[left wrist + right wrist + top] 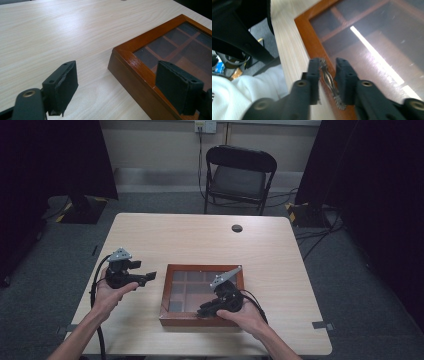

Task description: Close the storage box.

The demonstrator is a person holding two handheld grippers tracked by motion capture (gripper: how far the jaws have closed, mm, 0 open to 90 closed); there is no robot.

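A: Where is the box?

B: On the table, toward the person's edge and a little right of the middle. It is a reddish-brown wooden box with a glass lid, shut, and dividers show through the pane.

A: And the right gripper?

B: It sits over the box's near edge, in the right hand. In the right gripper view its jaws stand on either side of a small metal handle on the lid's front rim. The gap between them is narrow, and the pads are apart from the handle, at least on one side, so they are not pressing on it.

A: So the handle is between them but not clamped?

B: Yes, as far as that view shows.

A: The left gripper?

B: Held in the left hand, just left of the box and clear of it. In the left gripper view its jaws are parted with bare table between them, and the box's corner lies just ahead.
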